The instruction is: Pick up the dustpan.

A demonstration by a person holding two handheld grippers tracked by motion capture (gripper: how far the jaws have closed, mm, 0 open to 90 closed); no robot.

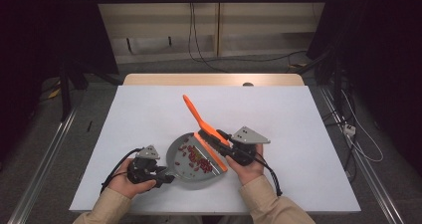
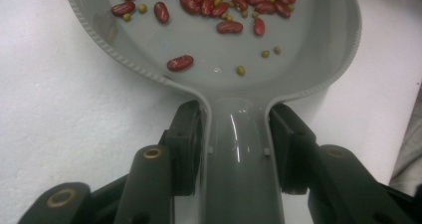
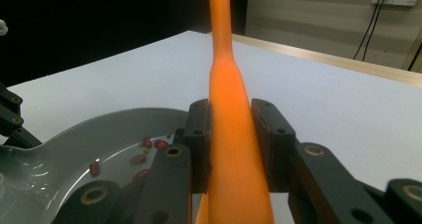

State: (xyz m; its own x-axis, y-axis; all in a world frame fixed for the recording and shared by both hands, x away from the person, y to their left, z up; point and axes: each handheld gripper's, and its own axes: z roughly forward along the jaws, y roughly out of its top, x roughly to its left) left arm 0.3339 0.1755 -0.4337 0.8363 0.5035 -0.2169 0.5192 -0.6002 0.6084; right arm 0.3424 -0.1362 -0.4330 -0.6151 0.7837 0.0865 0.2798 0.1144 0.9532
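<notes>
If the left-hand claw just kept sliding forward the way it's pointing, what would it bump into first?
It already clamps the grey dustpan by its handle, so the left gripper would simply push the pan ahead of it. Beyond the pan and its beans, the orange brush at the pan's far edge looks next in line, though depth is uncertain.

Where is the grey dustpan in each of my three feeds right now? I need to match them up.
High view: grey dustpan lies low centre on the white table, between the two claws.
Left gripper view: its handle rises from bottom centre, pan across the top.
Right gripper view: its rim curves at lower left.
Shared landmark: the red beans inside the pan.
</notes>
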